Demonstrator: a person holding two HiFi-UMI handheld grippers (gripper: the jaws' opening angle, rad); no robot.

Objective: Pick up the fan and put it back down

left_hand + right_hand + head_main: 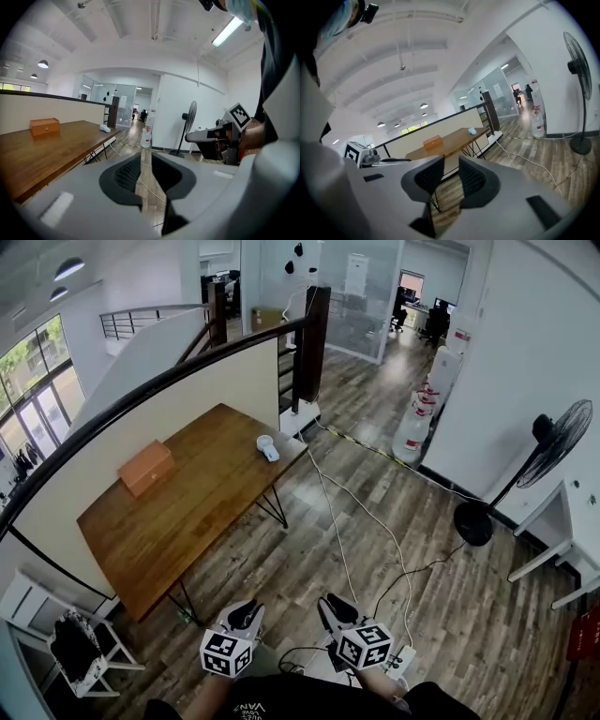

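**Fan untouched at the wall, both grippers empty**

We are looking steeply down from the head view. The fan (520, 472) stands upright on the wood floor at the right edge of the frame, its round base against the white wall. It is well apart from both grippers.

The left gripper (248, 615) and the right gripper (335, 607) sit side by side at the bottom centre, close to the body, tipped slightly downward. In the left gripper view the fingers (123, 177) are barely apart, with a thin slit of floor showing between them and nothing in it. The fan appears right of centre there, far off by the wall. It is the same in the right gripper view: the fingers (472, 180) have a narrow gap and hold nothing. The fan rises along that frame's right edge.

In the left half of the head view is the table (187, 512). On it we see a brown box (145, 468) near the back and a small white object (267, 447) at the far corner. A cable (330, 512) runs across the floor from the table toward the bottom of the frame.
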